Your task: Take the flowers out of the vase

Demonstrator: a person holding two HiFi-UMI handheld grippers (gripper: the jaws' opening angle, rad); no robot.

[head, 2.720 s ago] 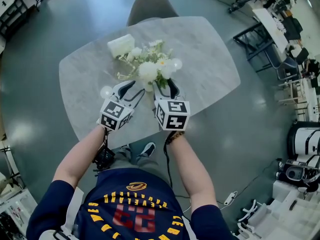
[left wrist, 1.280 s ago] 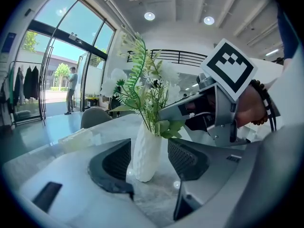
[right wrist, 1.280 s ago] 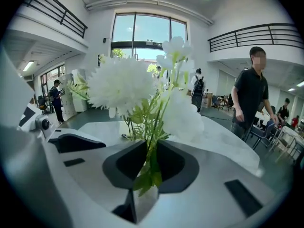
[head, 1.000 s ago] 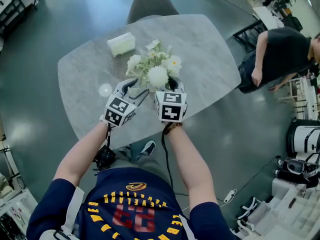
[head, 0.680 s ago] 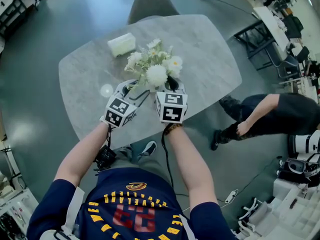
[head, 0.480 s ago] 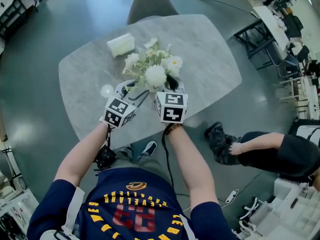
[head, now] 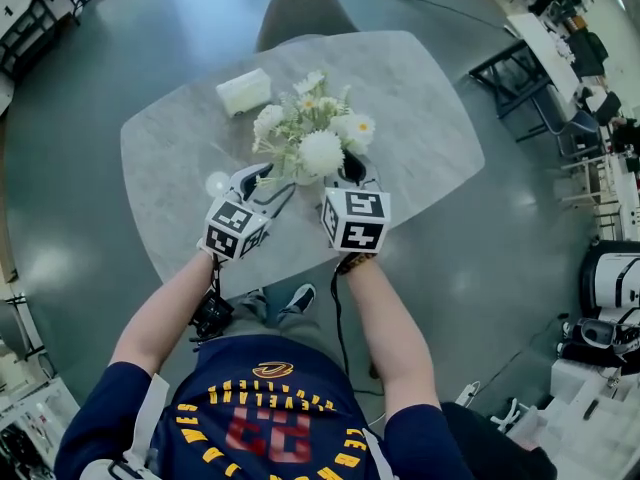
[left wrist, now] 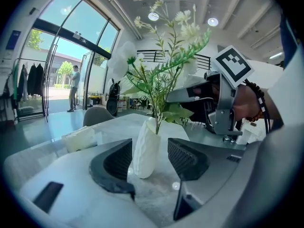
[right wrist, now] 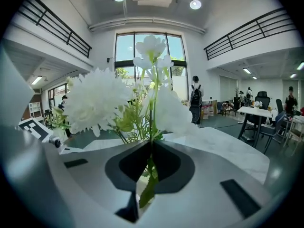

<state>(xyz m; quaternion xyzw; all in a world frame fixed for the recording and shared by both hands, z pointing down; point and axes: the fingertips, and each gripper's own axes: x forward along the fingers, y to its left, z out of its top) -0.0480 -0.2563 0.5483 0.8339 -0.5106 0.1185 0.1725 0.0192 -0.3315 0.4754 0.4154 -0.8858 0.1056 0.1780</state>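
Your right gripper [head: 352,171] has come up a little over the last second. In the head view its marker cube [head: 356,220] sits larger and closer than it did, and the white flowers [head: 314,136] have lifted with it and drifted slightly across the tabletop [head: 420,118]. So the pull is under way, but I judge it unfinished. In the left gripper view the green stems [left wrist: 156,109] run down into the mouth of the white ribbed vase [left wrist: 146,148], so the bunch is partly drawn rather than clear. The vase stands upright on the tabletop, just in front of your left gripper [head: 267,184], and in the head view it is hidden beneath the flowers. Your right gripper's jaws are pressed together on the stems just under the flower heads, with a leaf [right wrist: 147,194] hanging down through the slit between them. Your left gripper has kept where it was. Its jaws are spread, one on each side of the vase body. A gap shows at the right-hand pad, while the other pad stands so near the wall that you cannot tell whether it brushes it. It brackets the vase and does not clamp it. If the vase starts to ride up with the stems, nothing is pinning it, so you likely need to lift straight up until the stem ends pass the rim.
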